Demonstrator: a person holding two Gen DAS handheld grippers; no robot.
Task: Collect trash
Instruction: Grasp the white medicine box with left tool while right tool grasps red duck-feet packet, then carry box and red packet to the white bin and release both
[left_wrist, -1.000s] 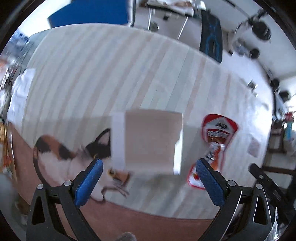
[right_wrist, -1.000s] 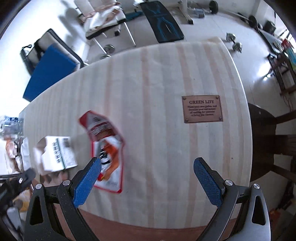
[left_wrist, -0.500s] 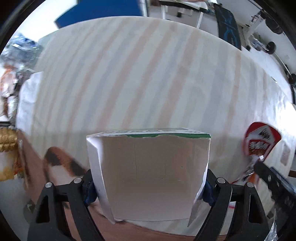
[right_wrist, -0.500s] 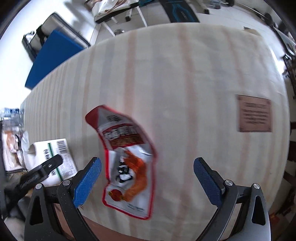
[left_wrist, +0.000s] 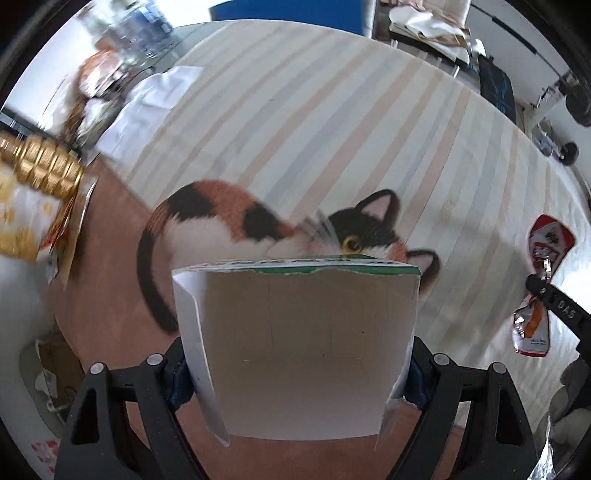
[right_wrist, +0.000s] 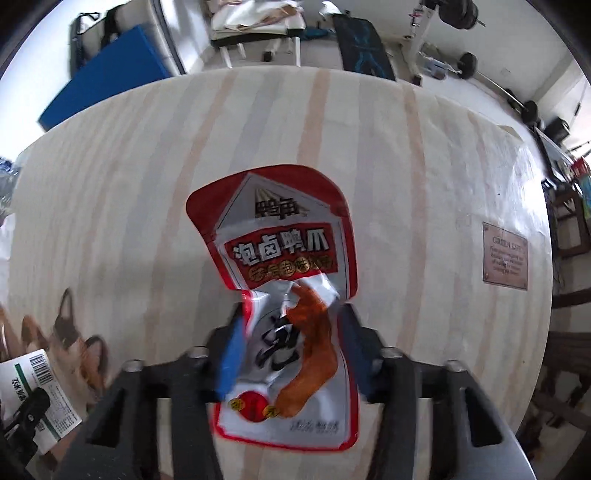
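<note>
My left gripper (left_wrist: 297, 373) is shut on an empty torn cardboard box (left_wrist: 295, 347), brown inside with a green and white rim, held above the striped tablecloth (left_wrist: 332, 129). The box hides the fingertips. The box also shows at the lower left of the right wrist view (right_wrist: 33, 395). My right gripper (right_wrist: 291, 350) has closed in on a red, white and silver snack wrapper (right_wrist: 284, 288) lying on the cloth, and its blue pads press the wrapper's crumpled lower half. The wrapper also shows at the right of the left wrist view (left_wrist: 543, 280).
A calico cat print (left_wrist: 236, 225) is on the cloth under the box. A gold object (left_wrist: 40, 166) and clutter lie at the left edge. A brown plaque (right_wrist: 504, 254) sits on the right of the table. A blue mat (right_wrist: 107, 77), bench and dumbbells lie beyond.
The left gripper closed on the box and lifted it leftward over the cat print. The right gripper moved onto the wrapper and closed from wide open onto it.
</note>
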